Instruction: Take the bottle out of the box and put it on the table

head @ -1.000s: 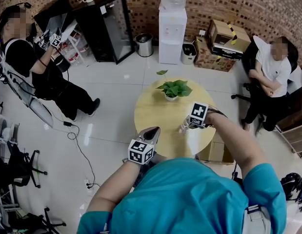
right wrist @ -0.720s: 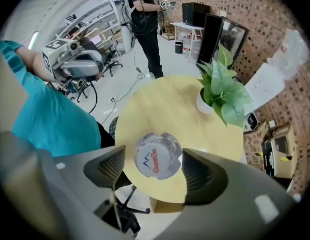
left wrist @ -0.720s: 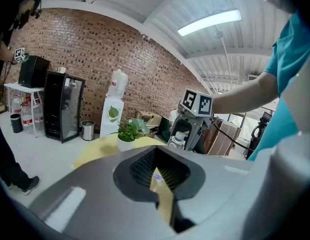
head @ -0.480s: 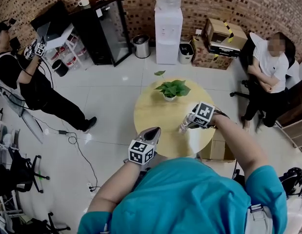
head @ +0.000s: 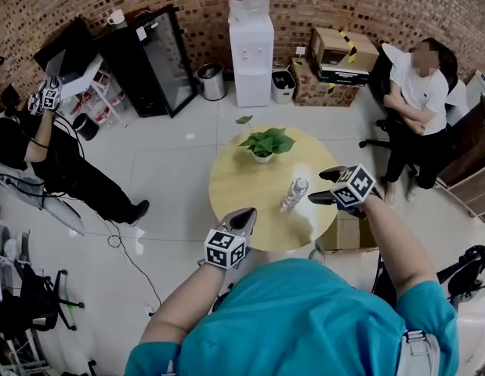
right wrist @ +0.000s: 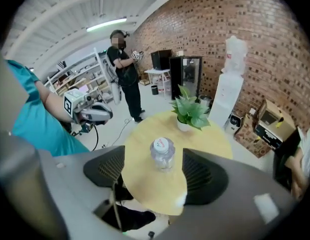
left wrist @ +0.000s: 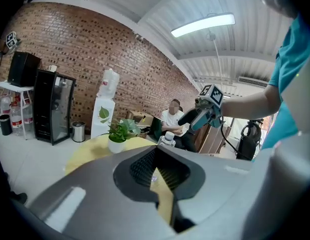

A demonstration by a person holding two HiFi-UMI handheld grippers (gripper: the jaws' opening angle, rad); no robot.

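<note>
Round pale-yellow wooden table [head: 234,186] on white tiled floor, red brick wall behind. Upright on the tabletop, toward the right edge: clear plastic bottle with white cap [head: 294,193], apart from small green potted plant [head: 263,143]. Just right of the bottle, right gripper [head: 324,185]: jaws just opened wide, gripping nothing, bottle in line with the gap but clear of both pads. By the near table edge, left gripper [head: 244,219]: jaws drawn together, empty.
</note>
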